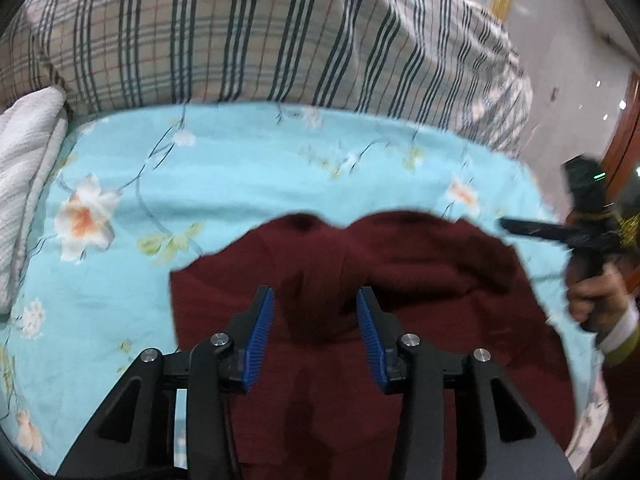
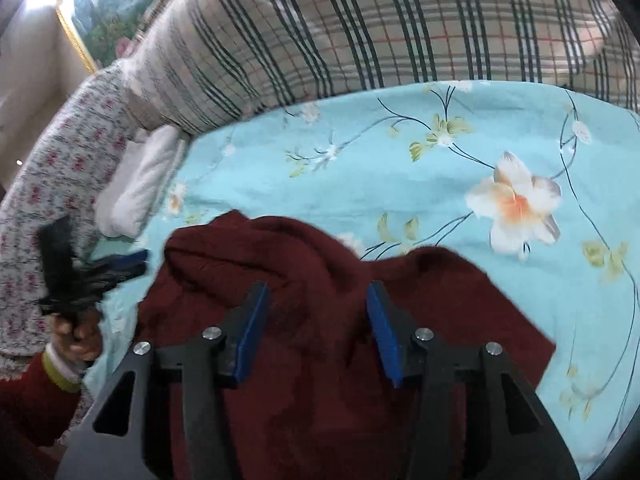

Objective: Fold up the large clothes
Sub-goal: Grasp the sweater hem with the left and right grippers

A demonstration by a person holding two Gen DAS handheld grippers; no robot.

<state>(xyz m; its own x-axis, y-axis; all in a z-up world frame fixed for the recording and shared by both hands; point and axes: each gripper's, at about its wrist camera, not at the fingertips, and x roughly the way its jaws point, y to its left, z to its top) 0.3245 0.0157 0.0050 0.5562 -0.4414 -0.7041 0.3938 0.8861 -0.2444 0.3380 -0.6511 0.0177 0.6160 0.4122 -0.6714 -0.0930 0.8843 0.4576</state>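
Across the far side of the bed lies a big checked quilt [image 1: 248, 36], rolled up and pushed back, most likely to leave room for folding. Near it, the blue flowered sheet [image 1: 248, 168] is spread flat, so it makes a good smooth place to work.

On the near part of the sheet sits the dark red sweater [image 1: 400, 280]. It is bunched up and bumpy, not flat yet, so I think the folding is only starting. A white towel [image 1: 28, 160] is tucked off at the left edge, out of the way.

Over the sweater hangs the left gripper [image 1: 316, 308]. Its jaws are wide apart and hold nothing. The right gripper [image 2: 318, 304] is the same, jaws apart and empty above the red cloth. Both look ready to reach down and pinch an edge.
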